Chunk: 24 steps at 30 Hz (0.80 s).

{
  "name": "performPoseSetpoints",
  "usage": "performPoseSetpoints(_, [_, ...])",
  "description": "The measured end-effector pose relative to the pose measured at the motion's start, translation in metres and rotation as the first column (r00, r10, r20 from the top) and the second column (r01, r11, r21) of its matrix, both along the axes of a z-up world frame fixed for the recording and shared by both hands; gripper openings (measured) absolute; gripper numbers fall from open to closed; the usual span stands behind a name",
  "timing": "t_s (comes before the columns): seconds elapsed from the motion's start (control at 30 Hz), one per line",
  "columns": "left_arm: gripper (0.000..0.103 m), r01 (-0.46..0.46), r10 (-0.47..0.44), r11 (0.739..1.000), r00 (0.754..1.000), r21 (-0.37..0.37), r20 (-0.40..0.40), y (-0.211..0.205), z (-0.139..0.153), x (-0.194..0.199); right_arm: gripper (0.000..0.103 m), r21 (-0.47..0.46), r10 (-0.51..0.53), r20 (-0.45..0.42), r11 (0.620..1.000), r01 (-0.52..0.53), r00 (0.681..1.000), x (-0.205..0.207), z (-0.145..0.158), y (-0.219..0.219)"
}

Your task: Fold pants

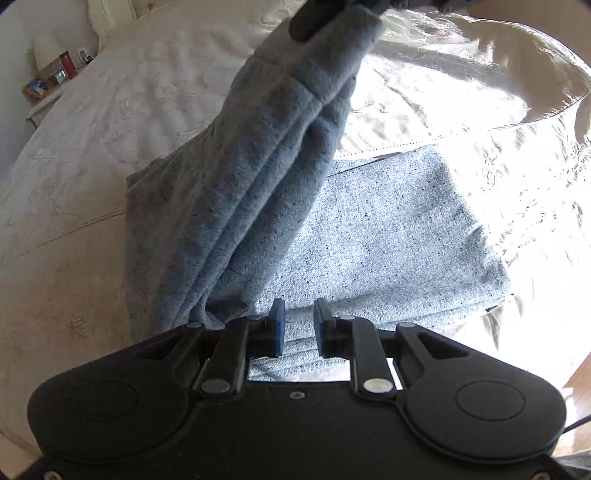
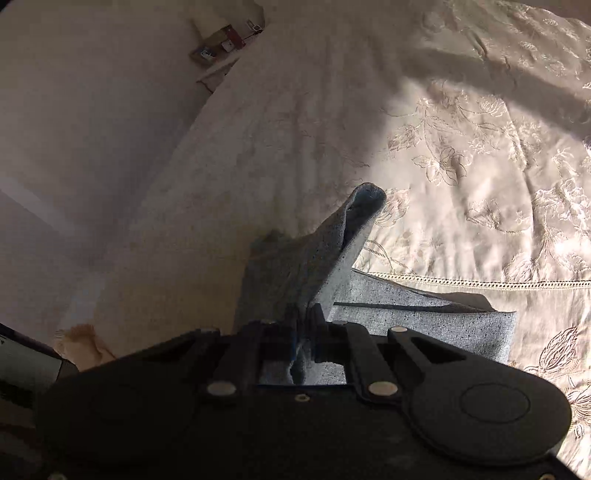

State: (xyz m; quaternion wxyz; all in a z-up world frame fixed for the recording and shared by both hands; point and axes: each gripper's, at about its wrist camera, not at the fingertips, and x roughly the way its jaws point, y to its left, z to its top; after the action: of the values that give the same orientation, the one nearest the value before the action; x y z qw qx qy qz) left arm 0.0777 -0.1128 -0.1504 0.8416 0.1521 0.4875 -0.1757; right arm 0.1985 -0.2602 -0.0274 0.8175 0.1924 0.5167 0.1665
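Grey-blue speckled pants lie partly folded on a cream embroidered bedspread. One leg rises in a bunched column from the lower left up to the top centre, where my right gripper holds its cuff. My left gripper hovers just above the near edge of the flat part, jaws slightly apart, with nothing between them. In the right wrist view my right gripper is shut on the pants cuff, which stands up in front of it; the folded part lies below.
A nightstand with a lamp, a red bottle and small items stands at the bed's far left corner; it also shows in the right wrist view. A pillow lies at the upper right. Wooden floor shows at the lower right.
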Motion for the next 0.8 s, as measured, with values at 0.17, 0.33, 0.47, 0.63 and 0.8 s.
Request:
performPoseSetpoints(0.17, [0.029, -0.095, 0.101, 0.993, 0.992, 0.074, -0.079, 0.017, -0.029, 0.009, 0.008, -0.033, -0.037, 0.042, 0.999, 0.038, 0.998, -0.028, 0.021, -0.029])
performPoseSetpoints(0.33, [0.030, -0.156, 0.166, 0.985, 0.975, 0.077, -0.149, 0.053, -0.032, 0.001, 0.008, -0.106, -0.147, -0.119, 0.985, 0.135, 0.982, -0.058, -0.035, -0.070])
performPoseSetpoints(0.47, [0.029, -0.196, 0.211, 0.976, 0.955, 0.092, -0.208, 0.080, -0.027, -0.005, 0.009, -0.212, -0.216, -0.276, 0.964, 0.160, 0.937, -0.071, -0.112, -0.079])
performPoseSetpoints(0.63, [0.029, -0.167, 0.176, 0.984, 0.963, 0.063, -0.206, 0.093, 0.003, -0.003, 0.019, -0.231, -0.290, -0.277, 0.946, 0.230, 0.916, -0.079, -0.121, -0.086])
performPoseSetpoints(0.8, [0.034, -0.169, 0.165, 0.986, 0.974, -0.015, -0.155, 0.077, 0.047, 0.043, 0.021, -0.303, -0.318, -0.134, 0.915, 0.267, 0.939, -0.073, -0.084, -0.084])
